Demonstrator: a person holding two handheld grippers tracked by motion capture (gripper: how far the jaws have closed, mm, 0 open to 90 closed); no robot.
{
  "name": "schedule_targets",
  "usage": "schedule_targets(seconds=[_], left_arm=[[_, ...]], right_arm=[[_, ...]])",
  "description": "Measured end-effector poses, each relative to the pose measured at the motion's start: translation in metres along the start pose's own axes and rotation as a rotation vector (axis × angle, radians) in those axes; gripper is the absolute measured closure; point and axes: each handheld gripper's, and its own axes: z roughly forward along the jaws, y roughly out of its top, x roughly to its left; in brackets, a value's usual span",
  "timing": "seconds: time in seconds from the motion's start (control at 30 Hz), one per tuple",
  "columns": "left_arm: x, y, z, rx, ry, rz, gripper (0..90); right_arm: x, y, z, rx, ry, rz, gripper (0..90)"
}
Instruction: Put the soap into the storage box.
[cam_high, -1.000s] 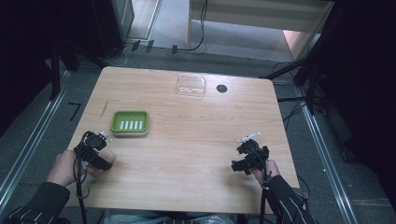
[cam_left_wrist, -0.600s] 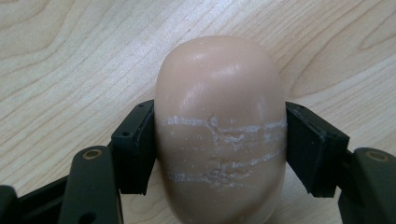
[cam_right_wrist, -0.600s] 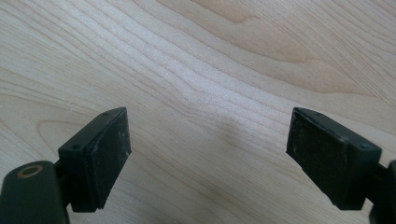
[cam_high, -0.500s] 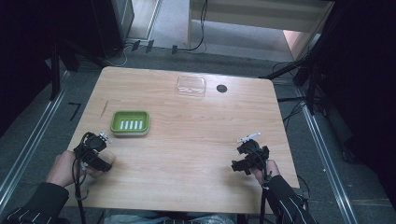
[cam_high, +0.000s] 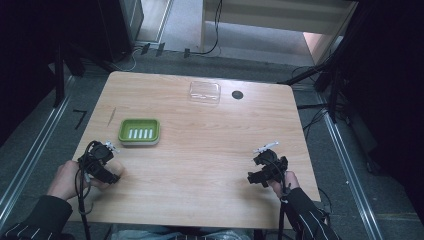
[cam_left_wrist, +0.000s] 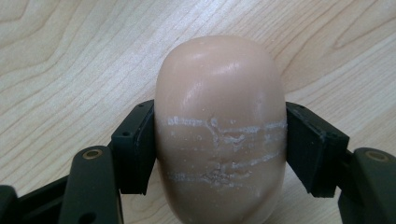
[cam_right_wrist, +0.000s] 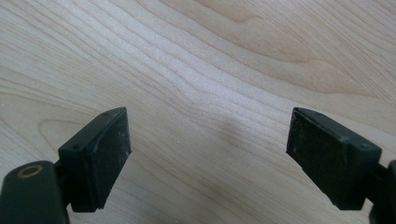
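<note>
High view: green soap dish (cam_high: 139, 131) near left fingers (cam_left_wrist: 135, 149) pinching soap (cam_left_wrist: 219, 126); right fingers (cam_right_wrist: 100, 154) spread.

My high view looks forward and down over the whole table (cam_high: 210, 150). Both gripper views sit close above its wood grain, facing along their own jaws; all three share that tabletop.

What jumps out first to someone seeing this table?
The pale soap bar clamped in the left claw, near the table's front left edge. Just beyond it sits a bright green soap dish. The right claw gapes empty over bare wood.
</note>
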Motion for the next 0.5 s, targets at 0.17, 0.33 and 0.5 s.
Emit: schedule_targets(seconds=[0.17,0.33,0.5], left_arm=[[0.0005,0.0012,-0.0026,-0.012,0.003,0.005,33.0],[0.0051,0.0027,-0.0044,-0.03,0.007,-0.002,33.0],[0.0075,0.0069,-0.0039,-0.024,0.004,0.015,33.0]], right_arm=[[0.0,0.0,-0.0001,0.002,-0.001,0.002,14.3],[0.0,0.0001,0.0003,0.0,0.0,0.002,14.3],[-0.0002,0.0001,0.0001,0.003,-0.002,0.003,14.3]])
